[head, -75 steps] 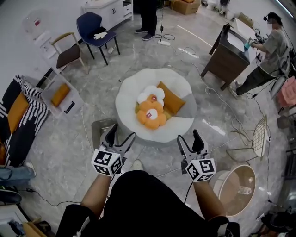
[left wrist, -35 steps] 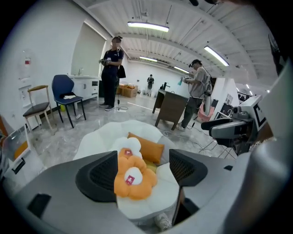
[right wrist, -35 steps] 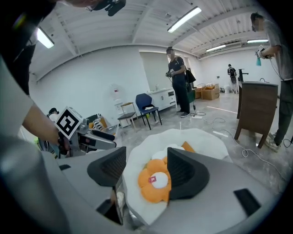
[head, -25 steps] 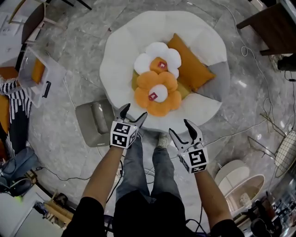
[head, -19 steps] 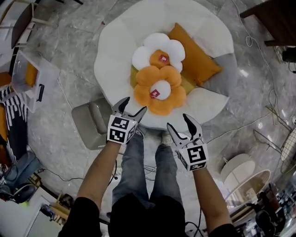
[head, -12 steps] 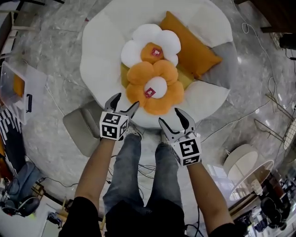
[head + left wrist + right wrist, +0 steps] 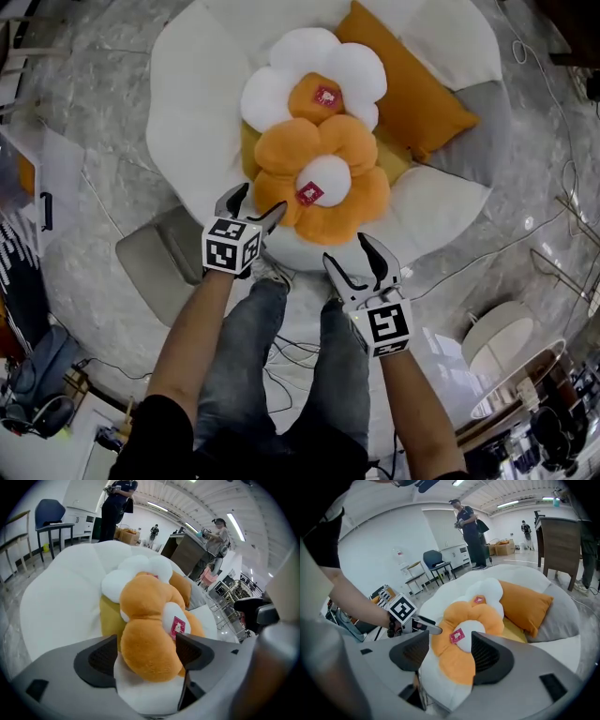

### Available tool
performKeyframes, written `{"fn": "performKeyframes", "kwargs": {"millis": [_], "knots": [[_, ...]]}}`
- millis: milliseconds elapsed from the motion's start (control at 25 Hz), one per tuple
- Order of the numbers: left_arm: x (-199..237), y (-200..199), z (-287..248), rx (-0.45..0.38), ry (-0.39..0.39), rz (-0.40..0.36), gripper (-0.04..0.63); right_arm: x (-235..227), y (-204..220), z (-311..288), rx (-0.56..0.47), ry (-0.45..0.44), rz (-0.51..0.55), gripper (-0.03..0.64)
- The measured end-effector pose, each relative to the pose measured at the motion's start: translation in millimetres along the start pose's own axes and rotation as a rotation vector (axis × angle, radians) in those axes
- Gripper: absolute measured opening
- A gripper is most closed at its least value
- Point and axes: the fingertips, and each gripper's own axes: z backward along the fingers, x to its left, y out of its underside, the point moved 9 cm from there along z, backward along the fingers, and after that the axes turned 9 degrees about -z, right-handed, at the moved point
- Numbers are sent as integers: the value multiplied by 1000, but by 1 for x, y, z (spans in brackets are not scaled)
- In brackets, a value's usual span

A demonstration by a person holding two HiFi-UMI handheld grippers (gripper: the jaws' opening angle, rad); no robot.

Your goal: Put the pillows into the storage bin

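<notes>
Grey left gripper (image 7: 259, 200), jaws opening, brackets the near petal of the orange flower-shaped plush pillow (image 7: 323, 178) at the round white cushioned seat's (image 7: 187, 122) front edge, pads not pressing. Right gripper (image 7: 349, 251) hovers near that edge, jaws apart, empty.

White seat (image 7: 187, 141): orange flower pillow (image 7: 281, 150), white flower pillow (image 7: 305, 52), orange cushion (image 7: 412, 80), maybe yellow cushion (image 7: 394, 165).

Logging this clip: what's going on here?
A person reaches both grippers toward pillows piled on a white round cushioned seat. The left gripper, its jaws opening, has a petal of the orange flower-shaped plush pillow between them, not yet pinched. The right gripper hangs open just short. Nothing is lifted.
</notes>
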Motion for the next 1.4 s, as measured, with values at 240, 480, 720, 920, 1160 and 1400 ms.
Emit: {"fn": "performKeyframes", "kwargs": {"millis": [240, 480, 720, 920, 1160, 1400], "knots": [[10, 8, -25, -17, 0, -14, 401, -17, 15, -4, -14, 13, -8, 293], [-1, 8, -35, -5, 25, -9, 394, -23, 13, 6, -30, 31, -21, 293], [-39, -10, -1, -50, -53, 17, 141, -20, 4, 31, -13, 102, -59, 273], [-88, -36, 50, -77, -105, -116, 103, -3, -22, 64, 1, 62, -30, 259], [-118, -56, 122, -119, -219, -169, 95, 18, -57, 83, 13, -38, 42, 259], [-115, -27, 206, -145, -401, -106, 92, 45, -80, 90, -16, -144, 87, 259]]}}
